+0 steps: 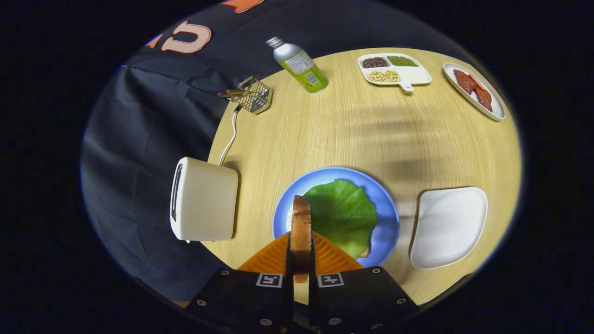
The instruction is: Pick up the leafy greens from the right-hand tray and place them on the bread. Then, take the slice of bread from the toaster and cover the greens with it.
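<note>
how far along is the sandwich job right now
Done: the leafy greens lie on the blue plate, bread edge peeking beneath; the white tray is empty. In hand: the gripper is shut on the toast slice, held edge-on over the plate; the toaster stands beside. Left: lay it flat over the greens.

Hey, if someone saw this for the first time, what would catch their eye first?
The slice of bread stands on edge, clamped between the gripper fingers. Just beyond it a lettuce leaf covers the blue plate. The toaster sits left of the plate, the empty white tray on its right.
</note>
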`<state>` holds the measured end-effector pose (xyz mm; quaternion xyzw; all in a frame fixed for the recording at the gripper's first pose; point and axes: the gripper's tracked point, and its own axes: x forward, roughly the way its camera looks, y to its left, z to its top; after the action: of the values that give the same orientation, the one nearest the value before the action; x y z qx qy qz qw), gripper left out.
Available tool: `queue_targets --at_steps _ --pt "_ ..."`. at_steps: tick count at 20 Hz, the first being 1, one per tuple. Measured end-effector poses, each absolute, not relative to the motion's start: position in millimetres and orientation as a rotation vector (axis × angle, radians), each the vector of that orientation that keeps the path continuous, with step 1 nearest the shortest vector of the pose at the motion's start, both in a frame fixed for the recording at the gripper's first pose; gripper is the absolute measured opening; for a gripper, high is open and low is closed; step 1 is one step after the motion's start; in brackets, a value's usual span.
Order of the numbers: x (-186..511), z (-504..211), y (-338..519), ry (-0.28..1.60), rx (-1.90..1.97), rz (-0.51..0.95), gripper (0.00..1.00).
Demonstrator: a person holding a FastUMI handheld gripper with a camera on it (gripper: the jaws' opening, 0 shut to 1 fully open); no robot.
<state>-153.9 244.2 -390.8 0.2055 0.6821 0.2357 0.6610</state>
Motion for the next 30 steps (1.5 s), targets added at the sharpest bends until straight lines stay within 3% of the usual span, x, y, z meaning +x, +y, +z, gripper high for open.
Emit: queue_targets --at_steps 4,7,10,16,20,30 --pt "-146.6 -405.5 226.8 1.512 0.438 0.474 0.23" --pt "-144.3 -414.6 216.2 1.478 0.354 0.460 0.40" --pt "-136.6 -402.4 219.4 1.423 0.379 0.471 0.67" --pt "-96.2 -362.5 191.6 1.245 0.339 0.443 0.88" --pt "-64.5 -313.2 165.4 1.080 0.322 0.414 0.95" --pt "26.0 -138.3 81.2 0.512 0.212 0.285 0.98"
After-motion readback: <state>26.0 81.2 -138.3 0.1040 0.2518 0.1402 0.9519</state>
